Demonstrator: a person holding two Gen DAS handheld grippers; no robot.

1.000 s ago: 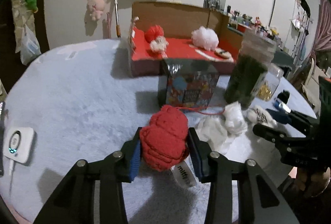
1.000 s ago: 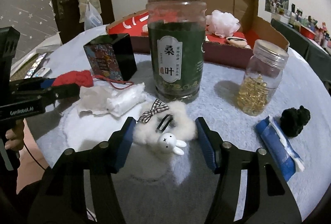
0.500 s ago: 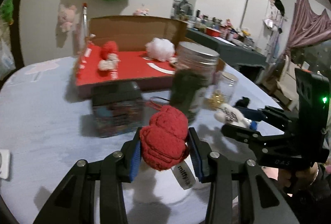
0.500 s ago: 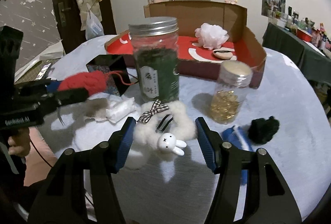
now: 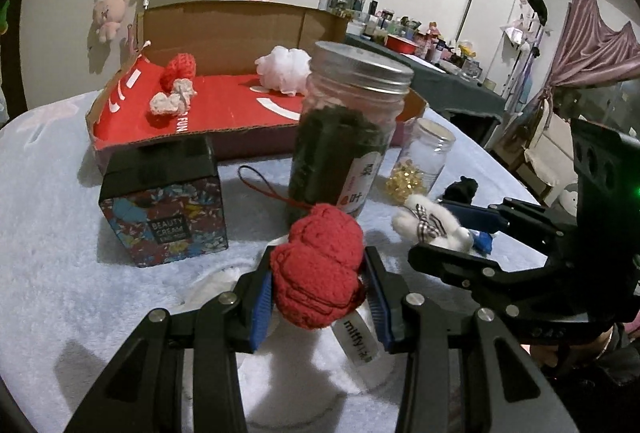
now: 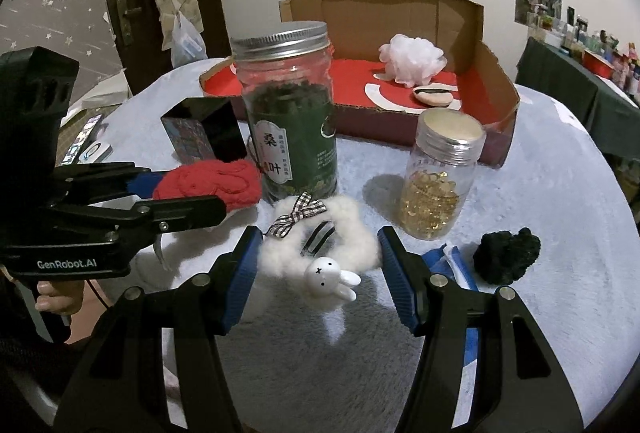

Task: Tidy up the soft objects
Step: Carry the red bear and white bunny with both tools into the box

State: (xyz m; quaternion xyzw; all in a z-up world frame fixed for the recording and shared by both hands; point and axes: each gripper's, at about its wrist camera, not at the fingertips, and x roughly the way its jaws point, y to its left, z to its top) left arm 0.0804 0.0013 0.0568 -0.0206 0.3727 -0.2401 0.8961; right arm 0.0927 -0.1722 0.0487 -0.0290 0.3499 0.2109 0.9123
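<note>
Dim indoor light, soft shadows, fisheye-bent edges, dark corners

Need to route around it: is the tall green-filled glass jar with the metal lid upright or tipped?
Upright. The tall green-filled glass jar stands on its base on the fluffy pale table cover, metal screw lid on top and level.

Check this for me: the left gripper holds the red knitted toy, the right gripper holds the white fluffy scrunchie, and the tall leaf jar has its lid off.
One thing is wrong: the tall leaf jar has its metal lid on, as the right wrist view shows. The rest stands: the left gripper holds the red knitted toy, and the right gripper holds the white fluffy scrunchie.
</note>
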